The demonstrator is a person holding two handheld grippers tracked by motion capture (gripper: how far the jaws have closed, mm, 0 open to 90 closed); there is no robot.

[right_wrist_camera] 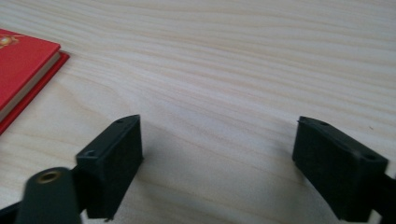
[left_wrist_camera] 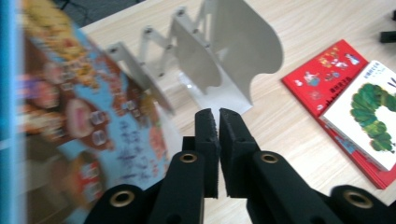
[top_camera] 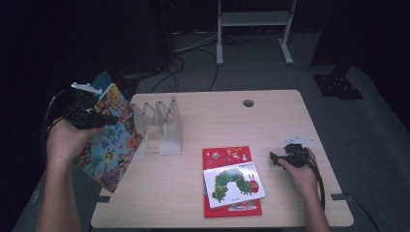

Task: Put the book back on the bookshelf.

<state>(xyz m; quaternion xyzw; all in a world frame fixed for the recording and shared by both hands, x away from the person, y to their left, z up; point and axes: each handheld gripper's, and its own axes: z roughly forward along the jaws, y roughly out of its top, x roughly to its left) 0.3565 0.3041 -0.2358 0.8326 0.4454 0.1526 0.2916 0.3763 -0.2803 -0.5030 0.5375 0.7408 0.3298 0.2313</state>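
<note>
A large picture book point(top_camera: 113, 150) with a busy colourful cover stands tilted at the table's left edge, beside a white folding book rack point(top_camera: 164, 126). My left gripper point(top_camera: 113, 119) is in the air in front of that book's cover with its jaws shut. In the left gripper view the left gripper point(left_wrist_camera: 218, 114) has nothing between its pads, the colourful book point(left_wrist_camera: 84, 121) is blurred at the left, and the rack point(left_wrist_camera: 224, 51) is ahead. A white caterpillar book point(top_camera: 233, 183) lies on a red book point(top_camera: 227, 157). My right gripper point(top_camera: 273, 158) rests open on the table just right of them, its jaws point(right_wrist_camera: 217, 154) wide and empty.
The wooden table point(top_camera: 290, 116) has a cable hole point(top_camera: 248, 103) near its far edge. A white metal frame point(top_camera: 254, 19) and cables point(top_camera: 193, 48) are on the floor behind. Bare tabletop lies between the rack and the two stacked books.
</note>
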